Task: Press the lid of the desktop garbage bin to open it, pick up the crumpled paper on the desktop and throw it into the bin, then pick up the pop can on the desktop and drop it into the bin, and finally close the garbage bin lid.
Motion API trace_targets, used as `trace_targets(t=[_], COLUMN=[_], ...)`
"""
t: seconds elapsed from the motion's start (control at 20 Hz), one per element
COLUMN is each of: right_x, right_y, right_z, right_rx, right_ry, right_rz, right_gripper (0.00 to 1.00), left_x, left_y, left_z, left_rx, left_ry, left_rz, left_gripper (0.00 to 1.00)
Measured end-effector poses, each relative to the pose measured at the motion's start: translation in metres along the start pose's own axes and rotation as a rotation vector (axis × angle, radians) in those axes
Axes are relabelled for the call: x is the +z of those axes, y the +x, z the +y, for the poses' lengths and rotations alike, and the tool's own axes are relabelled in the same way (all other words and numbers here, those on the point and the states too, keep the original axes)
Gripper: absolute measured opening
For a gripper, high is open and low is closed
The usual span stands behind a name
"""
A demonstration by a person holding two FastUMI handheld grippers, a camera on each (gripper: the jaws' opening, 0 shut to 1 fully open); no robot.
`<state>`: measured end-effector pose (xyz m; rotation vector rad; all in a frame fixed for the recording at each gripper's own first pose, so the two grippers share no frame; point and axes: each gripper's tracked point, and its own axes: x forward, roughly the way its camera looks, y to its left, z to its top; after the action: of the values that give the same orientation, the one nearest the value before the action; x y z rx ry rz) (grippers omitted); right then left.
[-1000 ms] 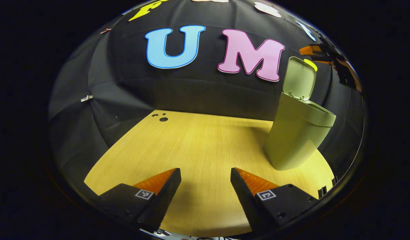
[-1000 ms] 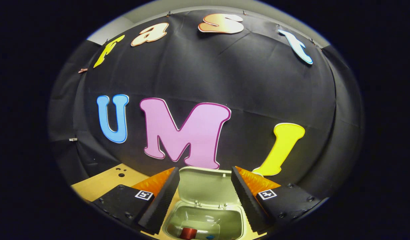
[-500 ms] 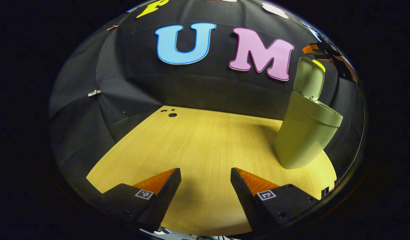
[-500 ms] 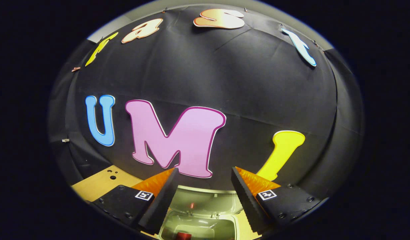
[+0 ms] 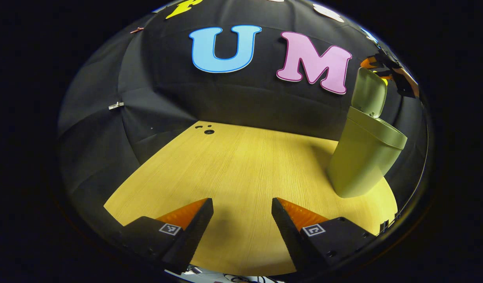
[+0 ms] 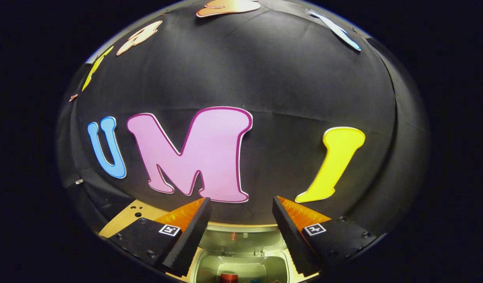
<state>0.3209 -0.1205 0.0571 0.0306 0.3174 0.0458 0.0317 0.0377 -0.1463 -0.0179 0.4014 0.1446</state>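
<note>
We log: bin (image 5: 363, 157) on table (image 5: 233, 173), lid (image 5: 369, 92) up; can (image 6: 228, 277) inside; left gripper (image 5: 242, 208) and right gripper (image 6: 241, 208) both spread, empty.

Light falls from overhead, bright and warm on the desk (image 5: 241, 165), while the cloth wall stays dim. The bin (image 5: 363, 157) throws a soft shadow leftward. Straight lines bow strongly toward the edges; the far rim looks slightly smeared, perhaps from motion.
</note>
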Motion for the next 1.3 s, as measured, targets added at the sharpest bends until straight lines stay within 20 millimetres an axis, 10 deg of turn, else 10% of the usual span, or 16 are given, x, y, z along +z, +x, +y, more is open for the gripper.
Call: trace_targets(t=[0.65, 1.3], right_x=[-0.032, -0.109], right_y=[-0.053, -0.107], right_z=[0.004, 0.007], right_rx=[-0.005, 0.003], right_ry=[-0.057, -0.028], right_rz=[0.046, 0.126], right_gripper=[0.96, 0.98], left_x=[-0.006, -0.011], left_y=[-0.006, -0.006], left_z=[-0.009, -0.03], left_rx=[-0.051, -0.124], left_ry=[0.028, 0.089], left_rz=[-0.001, 0.004], left_gripper=[0.96, 0.96])
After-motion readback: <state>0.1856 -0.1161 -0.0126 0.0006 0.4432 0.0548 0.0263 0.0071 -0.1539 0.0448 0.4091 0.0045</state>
